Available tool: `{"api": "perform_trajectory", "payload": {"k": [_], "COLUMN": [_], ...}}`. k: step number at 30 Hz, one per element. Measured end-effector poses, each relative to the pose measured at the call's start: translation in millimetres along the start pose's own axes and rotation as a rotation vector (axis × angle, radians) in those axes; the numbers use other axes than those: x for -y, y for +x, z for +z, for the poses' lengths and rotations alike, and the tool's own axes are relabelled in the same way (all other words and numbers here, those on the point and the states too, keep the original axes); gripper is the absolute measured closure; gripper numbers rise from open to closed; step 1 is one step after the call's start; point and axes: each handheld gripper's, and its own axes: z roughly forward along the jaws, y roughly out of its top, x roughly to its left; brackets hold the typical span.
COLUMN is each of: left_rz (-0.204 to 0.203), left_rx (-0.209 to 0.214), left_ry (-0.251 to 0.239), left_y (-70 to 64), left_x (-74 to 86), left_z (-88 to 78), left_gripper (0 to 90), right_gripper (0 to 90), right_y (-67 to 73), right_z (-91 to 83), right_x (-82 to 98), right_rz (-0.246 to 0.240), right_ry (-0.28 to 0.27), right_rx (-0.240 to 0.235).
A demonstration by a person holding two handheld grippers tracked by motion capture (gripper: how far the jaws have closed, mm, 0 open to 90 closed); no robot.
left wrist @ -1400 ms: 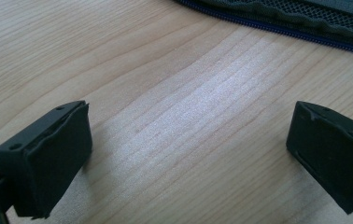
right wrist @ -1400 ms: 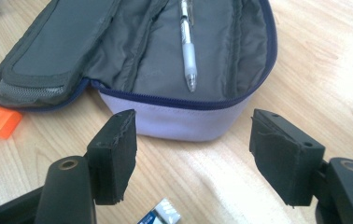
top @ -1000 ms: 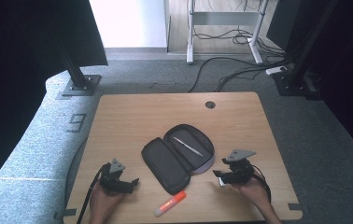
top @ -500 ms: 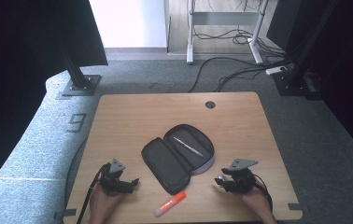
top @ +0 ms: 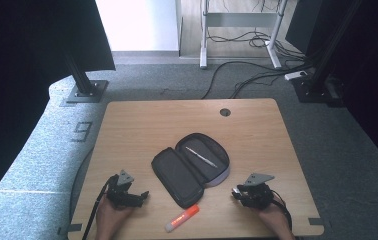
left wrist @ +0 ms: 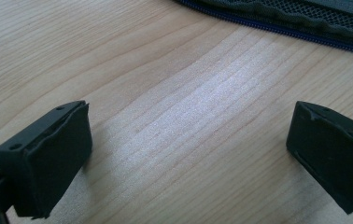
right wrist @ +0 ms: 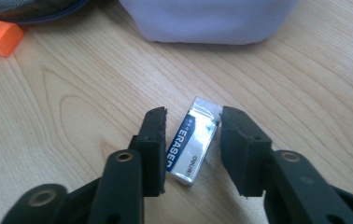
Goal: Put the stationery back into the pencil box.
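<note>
Grey carpet surrounds your light wooden table [top: 142, 130], with cables trailing across the floor at the far side. Your eraser [right wrist: 192, 140], a small white block in a blue-and-white sleeve, lies flat on the wood near the table's near right edge, just right of the pencil case. It sits between the jaws of your right gripper [right wrist: 191, 140], which have just been closing around it. The left pad is at its sleeve and may already touch it, while a sliver of wood still shows between the eraser and the right pad, so the claw is narrowed around the eraser rather than clenched on it; how close the left pad really is remains hard to judge from this angle. From above, that gripper [top: 242, 192] rests low on the table in your right hand [top: 272, 217].

Just to the left of it lies the open pencil case [top: 177, 175], dark outside, spread in two halves, with a slim pen [top: 201, 156] resting in the farther half. Its pale lilac underside [right wrist: 202, 18] shows beyond the eraser. Near the front edge, between your two hands, lies an orange marker [top: 181, 219] at a slant, close to the case's near corner.

Your left gripper [top: 136, 196] sits at the near left, well apart from the eraser, its jaws spread wide over bare wood with nothing between them, the case's zipped edge [left wrist: 277, 18] just beyond.
</note>
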Motion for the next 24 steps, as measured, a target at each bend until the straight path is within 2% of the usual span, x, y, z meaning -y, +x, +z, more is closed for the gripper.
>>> {"api": "perform_trajectory", "payload": {"k": [4, 15, 24], "left_rz": [0.0, 0.0, 0.0], "left_rx": [0.0, 0.0, 0.0], "left_ry": [0.0, 0.0, 0.0], "left_y": [0.0, 0.0, 0.0], "left_x": [0.0, 0.0, 0.0], "left_z": [0.0, 0.0, 0.0], "left_gripper": [0.1, 0.1, 0.1], "right_gripper": [70.8, 71.6, 71.6], "right_y": [-2.6, -4.5, -5.1], "right_z": [-1.2, -2.3, -13.6], "right_x": [0.9, 0.9, -8.9], "right_rz": [0.002, 0.029, 0.022], "right_ry": [-0.001, -0.01, -0.03], "right_rx": [0.012, 0.005, -0.005]}}
